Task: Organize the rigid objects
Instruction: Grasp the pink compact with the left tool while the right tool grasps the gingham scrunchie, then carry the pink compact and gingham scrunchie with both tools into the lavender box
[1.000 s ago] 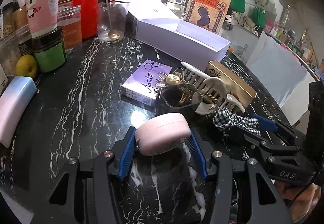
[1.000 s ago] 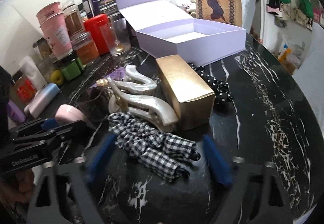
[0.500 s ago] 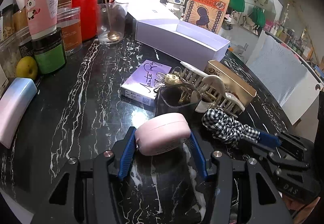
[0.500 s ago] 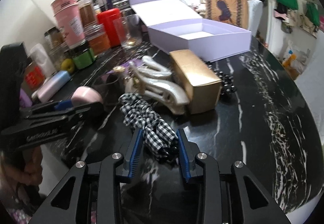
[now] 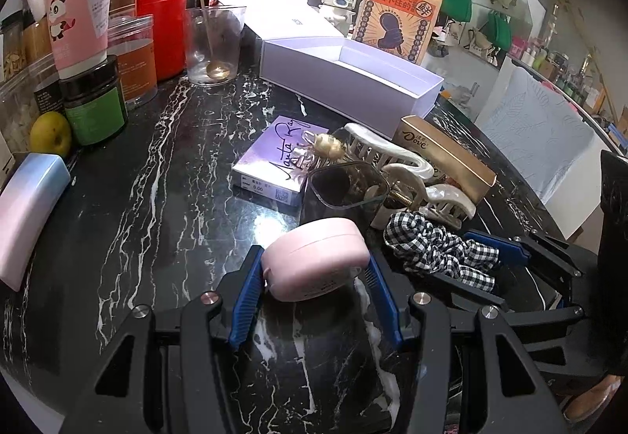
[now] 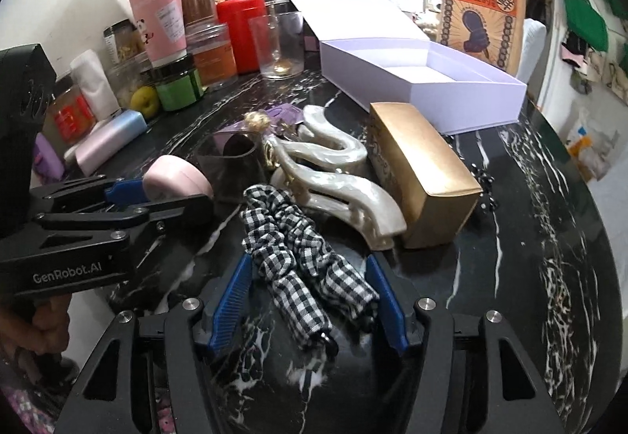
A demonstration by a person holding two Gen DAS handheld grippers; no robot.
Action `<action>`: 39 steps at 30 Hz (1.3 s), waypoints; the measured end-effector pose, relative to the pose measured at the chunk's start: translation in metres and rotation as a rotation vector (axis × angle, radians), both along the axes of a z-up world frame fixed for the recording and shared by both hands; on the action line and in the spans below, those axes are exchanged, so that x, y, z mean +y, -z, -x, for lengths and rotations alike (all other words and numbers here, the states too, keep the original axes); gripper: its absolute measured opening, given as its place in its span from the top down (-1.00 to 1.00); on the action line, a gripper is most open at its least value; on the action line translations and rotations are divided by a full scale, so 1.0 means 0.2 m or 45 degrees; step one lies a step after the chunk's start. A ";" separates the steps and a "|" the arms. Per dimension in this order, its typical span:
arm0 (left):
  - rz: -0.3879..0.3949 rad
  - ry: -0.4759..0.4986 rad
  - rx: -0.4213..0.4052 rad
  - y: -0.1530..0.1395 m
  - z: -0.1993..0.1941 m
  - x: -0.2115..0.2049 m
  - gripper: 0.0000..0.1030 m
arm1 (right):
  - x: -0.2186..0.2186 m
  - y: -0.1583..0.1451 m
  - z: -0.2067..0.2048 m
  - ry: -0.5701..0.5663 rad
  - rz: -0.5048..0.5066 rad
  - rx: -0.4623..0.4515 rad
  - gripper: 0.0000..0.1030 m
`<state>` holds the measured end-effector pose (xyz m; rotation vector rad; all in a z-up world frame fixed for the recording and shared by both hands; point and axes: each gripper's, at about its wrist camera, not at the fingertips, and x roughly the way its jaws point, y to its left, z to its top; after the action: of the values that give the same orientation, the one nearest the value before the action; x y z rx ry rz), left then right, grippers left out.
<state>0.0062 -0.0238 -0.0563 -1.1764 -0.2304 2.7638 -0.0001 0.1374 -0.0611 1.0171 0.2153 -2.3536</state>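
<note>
The left hand-held gripper has its blue pads either side of a pink case; the left pad touches it, while whether the right pad does I cannot tell, so a firm grip is uncertain. The right hand-held gripper stands open around the near end of a checked scrunchie, its pads not pressing the cloth. Both lie on the black marble table, near its front edge.

Just beyond them sit a dark clear cup, a pearly claw clip, a gold box touching the clip, and a small purple box. Further back, toward the table's far edge, the open lilac box appears empty as far as its inside shows.

By my judgement the sorting has barely begun: nothing is stowed, and every loose piece remains outside the lilac box.

Room is tight in the middle, where the items crowd together. The table's right side is bare marble and offers the freer path to the lilac box; the left edge is lined with jars and cups.
</note>
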 end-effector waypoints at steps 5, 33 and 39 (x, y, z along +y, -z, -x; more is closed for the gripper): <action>0.033 -0.001 0.012 0.00 -0.01 0.01 0.00 | -0.03 0.00 -0.05 -0.036 -0.036 0.035 0.51; 0.056 0.050 0.042 -0.17 -0.03 0.04 0.00 | 0.05 -0.14 -0.13 0.042 0.090 0.014 0.55; 0.090 0.064 0.071 -0.26 0.02 0.08 0.00 | 0.05 -0.23 -0.12 0.046 0.087 0.060 0.55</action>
<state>0.0029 -0.0085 -0.0051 -1.1032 -0.0972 2.7776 0.0245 0.1477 -0.0149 0.9415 0.1345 -2.4019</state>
